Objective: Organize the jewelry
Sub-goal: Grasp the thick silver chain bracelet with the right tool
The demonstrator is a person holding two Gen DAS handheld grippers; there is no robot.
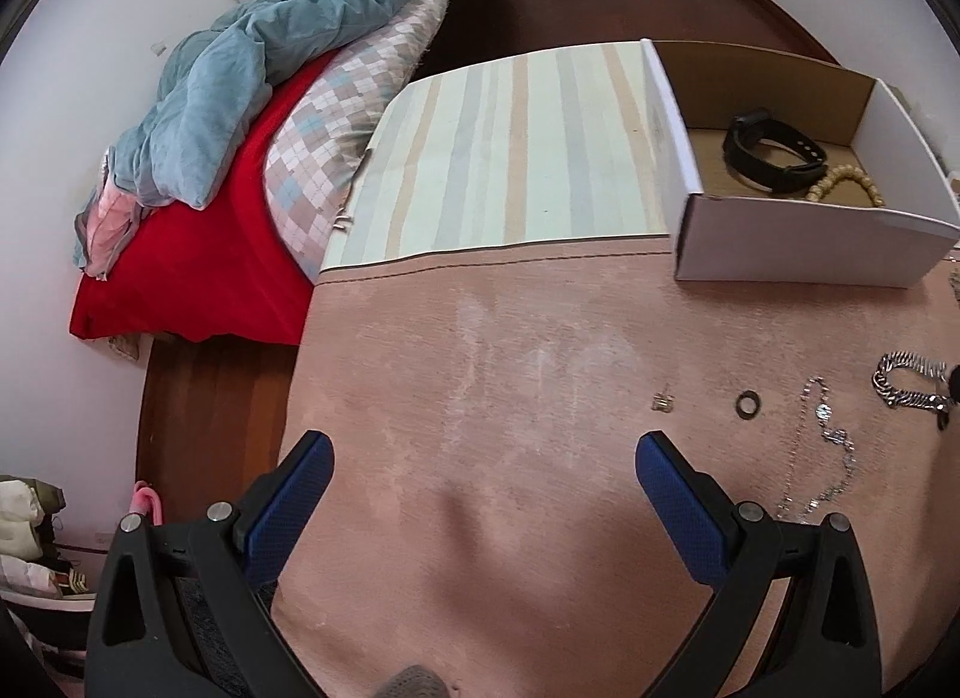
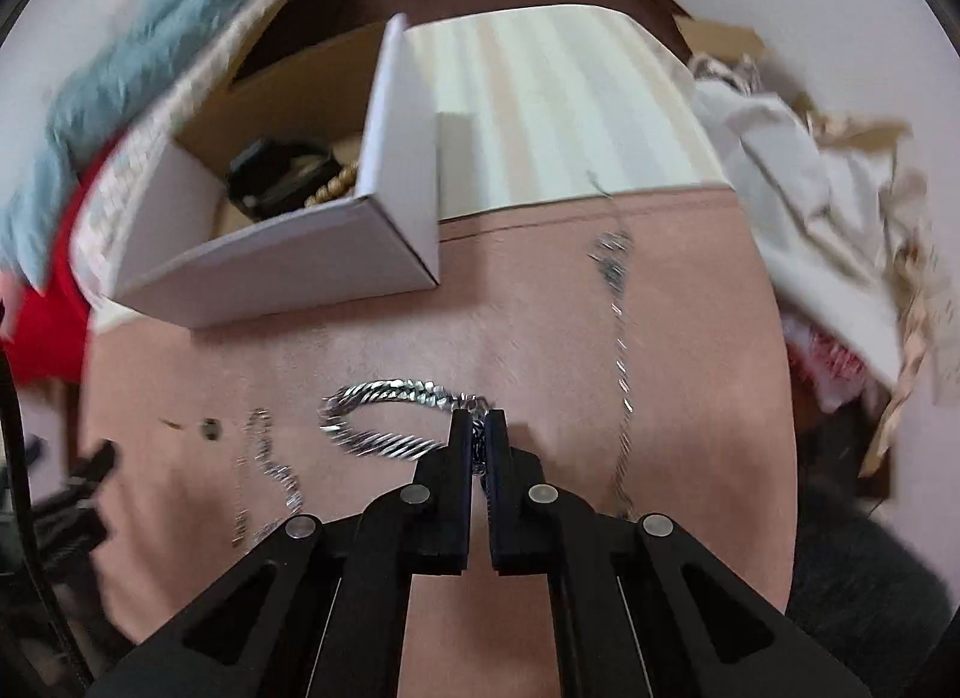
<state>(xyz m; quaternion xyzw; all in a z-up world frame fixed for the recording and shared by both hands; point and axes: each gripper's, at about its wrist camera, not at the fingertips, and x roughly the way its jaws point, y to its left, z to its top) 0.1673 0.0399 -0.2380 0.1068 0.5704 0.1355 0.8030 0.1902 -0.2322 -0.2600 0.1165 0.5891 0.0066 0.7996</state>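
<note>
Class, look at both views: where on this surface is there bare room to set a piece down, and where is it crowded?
Free: the pink cloth between the left gripper and the striped mat, left of the white box. Crowded: beside the small ring, thin chain and chunky bracelet the right gripper pinches.

rumpled teal duvet (image 1: 264, 68) on red sheet (image 1: 198, 272), checkered quilt (image 1: 336, 128), striped cloth (image 1: 510, 158), pink cover (image 1: 510, 458), crumpled paper (image 2: 840, 188)
</note>
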